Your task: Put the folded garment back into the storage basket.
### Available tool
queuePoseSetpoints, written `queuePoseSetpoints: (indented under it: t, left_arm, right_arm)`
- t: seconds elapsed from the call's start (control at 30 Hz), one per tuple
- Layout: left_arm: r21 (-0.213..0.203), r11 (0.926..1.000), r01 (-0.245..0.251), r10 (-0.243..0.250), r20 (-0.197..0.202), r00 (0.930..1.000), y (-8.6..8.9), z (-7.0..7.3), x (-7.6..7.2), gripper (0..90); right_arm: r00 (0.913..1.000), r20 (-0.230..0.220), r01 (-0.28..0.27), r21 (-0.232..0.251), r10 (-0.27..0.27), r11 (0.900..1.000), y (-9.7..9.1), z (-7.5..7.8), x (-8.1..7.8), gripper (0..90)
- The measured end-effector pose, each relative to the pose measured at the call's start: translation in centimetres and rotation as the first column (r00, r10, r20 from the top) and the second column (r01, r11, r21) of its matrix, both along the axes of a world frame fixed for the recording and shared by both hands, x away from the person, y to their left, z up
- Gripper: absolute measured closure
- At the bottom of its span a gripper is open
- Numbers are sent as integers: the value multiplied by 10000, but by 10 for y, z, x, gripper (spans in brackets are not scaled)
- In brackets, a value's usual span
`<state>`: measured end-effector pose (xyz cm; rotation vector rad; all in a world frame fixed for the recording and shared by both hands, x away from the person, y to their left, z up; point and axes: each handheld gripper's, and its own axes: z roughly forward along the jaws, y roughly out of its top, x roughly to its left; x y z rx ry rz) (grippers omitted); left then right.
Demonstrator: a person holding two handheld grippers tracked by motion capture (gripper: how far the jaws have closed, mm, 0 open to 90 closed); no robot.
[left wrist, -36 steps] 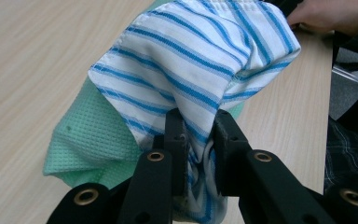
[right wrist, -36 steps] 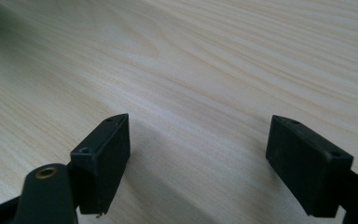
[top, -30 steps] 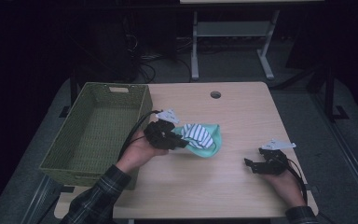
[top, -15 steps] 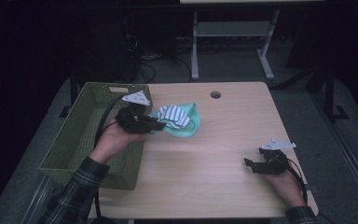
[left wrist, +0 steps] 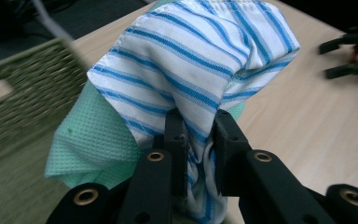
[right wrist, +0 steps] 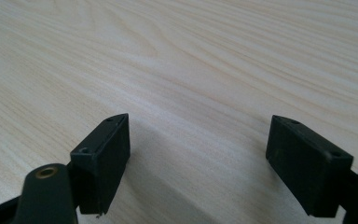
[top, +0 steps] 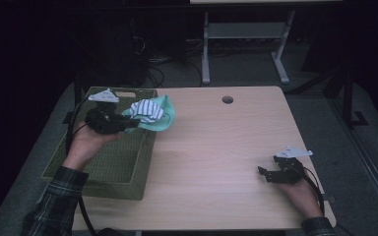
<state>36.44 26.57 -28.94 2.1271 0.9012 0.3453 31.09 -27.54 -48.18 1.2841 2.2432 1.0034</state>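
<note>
The left gripper [left wrist: 200, 135] has its two black jaws pinched hard on a bunched fold of the white cloth with blue stripes [left wrist: 200, 60], and a mint-green waffle-weave cloth [left wrist: 91, 140] hangs with it, apparently caught in the same pinch low down. In the high view this gripper [top: 128, 123] hangs over the right rim of the olive-green woven basket [top: 103, 167], with both cloths [top: 150, 113] bulging out at its three o'clock, over the edge of the pale wooden table [top: 216, 147] rather than over the basket floor.

The risk is in the release. Most of the bundle sits outside the rim, so letting go here would likely drape it across the wall or drop it on the tabletop. The green cloth looks only loosely trapped and may slip free.

At about four o'clock across the table, the right gripper [top: 275, 173] rests low with jaws spread wide and nothing between them.
</note>
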Motion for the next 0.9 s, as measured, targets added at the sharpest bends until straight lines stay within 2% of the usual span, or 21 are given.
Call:
queuePoseSetpoints:
  t: [0.07, 0.17, 0.33, 0.4, 0.53, 0.57, 0.63, 0.73, 0.9]
  left_arm:
    - [-8, 9995, -327, 327, -48, 9995, 10, -5, 0, 775]
    - [217, 9973, -704, 703, 52, 9975, 22, -12, 1, 775]
    - [218, 9879, -1538, 1540, -103, 9880, 44, -27, 2, 775]
    - [290, 9846, -1722, 1729, -225, 9847, 51, -35, 2, 775]
    - [516, 9792, -1962, 1980, -334, 9796, 62, -51, 3, 774]
    - [728, 9768, -2015, 2045, -373, 9782, 64, -57, 4, 774]
    - [834, 9756, -2029, 2074, -486, 9771, 67, -65, 5, 773]
    - [1205, 9719, -2023, 2111, -653, 9753, 69, -79, 8, 773]
    - [1518, 9690, -1948, 2109, -982, 9726, 70, -94, 12, 769]
  right_arm:
    - [10000, -4, 1, -3, -1, 10000, 0, 0, 0, 215]
    - [10000, 16, -6, -4, 6, 10000, 0, 0, 0, 215]
    - [10000, 12, -9, -13, 9, 10000, 0, 0, 0, 215]
    - [10000, 10, 1, -5, -1, 10000, 0, 0, 0, 215]
    - [10000, -3, 22, -3, -22, 10000, 0, 0, 0, 215]
    - [10000, -17, 38, 0, -38, 10000, 0, 0, 0, 215]
    - [10000, -16, 37, -2, -37, 10000, 0, 0, 0, 215]
    - [10000, -15, 40, 1, -40, 10000, 0, 0, 0, 215]
    - [10000, -18, 56, 0, -56, 10000, 0, 0, 0, 215]
